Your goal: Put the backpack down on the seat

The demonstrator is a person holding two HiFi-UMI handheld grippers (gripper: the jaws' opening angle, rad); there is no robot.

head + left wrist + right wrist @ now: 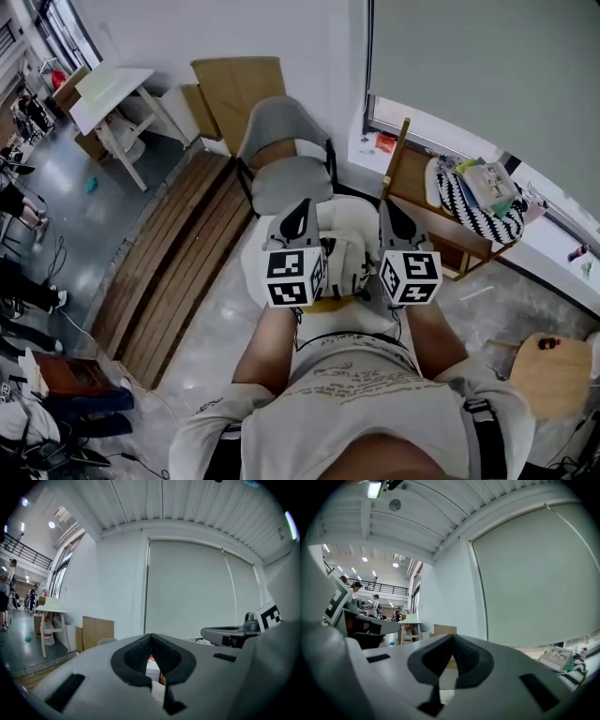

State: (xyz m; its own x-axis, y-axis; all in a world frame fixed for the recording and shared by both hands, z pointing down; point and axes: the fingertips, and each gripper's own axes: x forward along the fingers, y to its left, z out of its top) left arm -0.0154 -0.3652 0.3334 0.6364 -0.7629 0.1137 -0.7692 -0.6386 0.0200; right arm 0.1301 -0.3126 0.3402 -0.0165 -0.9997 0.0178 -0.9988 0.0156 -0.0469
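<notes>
In the head view my left gripper [305, 206] and right gripper [385, 206] are held side by side at chest height, both pointing forward. Both are shut with nothing between the fingers. Below and between them lies a white bulky thing [339, 267] on a pale rounded seat [258, 267]; it looks like the backpack, mostly hidden by the grippers. Neither gripper touches it. The left gripper view has its tips [151, 636] closed together, aimed at the wall and window blind. The right gripper view shows the same closed tips [452, 637].
A grey chair [291, 159] stands just beyond the seat. To the right is a wooden chair [412, 183] carrying a black-and-white bag and books [476, 197]. Cardboard [234, 84], a white table [108, 94], floor planks [178, 253] and a round wooden stool [548, 370] surround me.
</notes>
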